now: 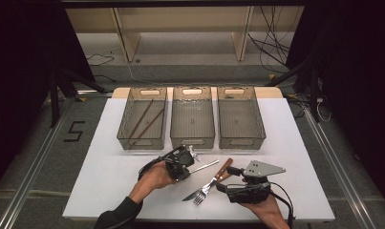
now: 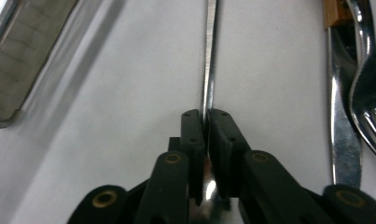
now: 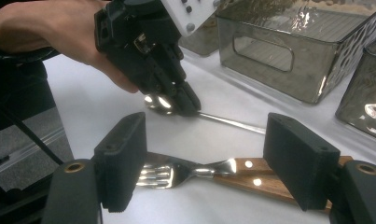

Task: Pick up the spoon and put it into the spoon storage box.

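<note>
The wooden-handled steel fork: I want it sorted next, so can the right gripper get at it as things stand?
Probably yes. The right gripper stands open with the wooden-handled steel fork between its jaws; nothing blocks it, though the fork lies across the wooden-handled knife.

Spoon (image 1: 205,167) lies left of fork (image 1: 210,183) & knife (image 1: 192,195), before 3 bins (image 1: 192,141).

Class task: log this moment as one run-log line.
left tongs: shut on spoon | right tongs: open, over fork | bins: behind
</note>
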`<state>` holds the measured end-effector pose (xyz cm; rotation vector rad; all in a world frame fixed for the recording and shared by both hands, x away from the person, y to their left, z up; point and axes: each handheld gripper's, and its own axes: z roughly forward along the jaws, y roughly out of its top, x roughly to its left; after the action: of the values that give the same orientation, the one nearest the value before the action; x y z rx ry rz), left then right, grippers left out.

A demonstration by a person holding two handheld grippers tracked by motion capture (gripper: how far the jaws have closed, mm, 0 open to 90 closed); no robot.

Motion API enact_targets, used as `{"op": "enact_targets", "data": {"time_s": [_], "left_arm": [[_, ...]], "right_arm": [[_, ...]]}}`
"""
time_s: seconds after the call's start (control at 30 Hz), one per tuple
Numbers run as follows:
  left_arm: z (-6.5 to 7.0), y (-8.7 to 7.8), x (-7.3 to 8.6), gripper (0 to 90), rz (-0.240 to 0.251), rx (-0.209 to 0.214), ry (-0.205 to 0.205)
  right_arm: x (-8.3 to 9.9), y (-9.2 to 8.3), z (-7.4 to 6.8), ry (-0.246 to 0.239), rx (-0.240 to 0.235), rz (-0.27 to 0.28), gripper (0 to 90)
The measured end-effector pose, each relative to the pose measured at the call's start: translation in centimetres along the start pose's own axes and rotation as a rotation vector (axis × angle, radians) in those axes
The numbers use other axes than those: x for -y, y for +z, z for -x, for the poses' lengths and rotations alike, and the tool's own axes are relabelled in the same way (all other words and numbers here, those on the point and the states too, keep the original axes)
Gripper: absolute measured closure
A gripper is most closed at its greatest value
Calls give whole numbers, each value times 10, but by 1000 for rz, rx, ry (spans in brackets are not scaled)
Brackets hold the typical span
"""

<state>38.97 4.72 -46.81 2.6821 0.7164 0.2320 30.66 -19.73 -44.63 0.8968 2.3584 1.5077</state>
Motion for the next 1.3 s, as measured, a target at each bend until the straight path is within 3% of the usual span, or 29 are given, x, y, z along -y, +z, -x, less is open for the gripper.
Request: {"op": "enact_targets", "data": {"time_s": [0.43, 1.3], "left_arm": [[-10, -3, 4, 852, 24, 68, -39], [-18, -11, 9, 853, 40, 119, -50]], "right_arm": [[0, -1, 0, 0, 0, 5, 309], [0, 0, 0, -1, 0, 0, 308]]}}
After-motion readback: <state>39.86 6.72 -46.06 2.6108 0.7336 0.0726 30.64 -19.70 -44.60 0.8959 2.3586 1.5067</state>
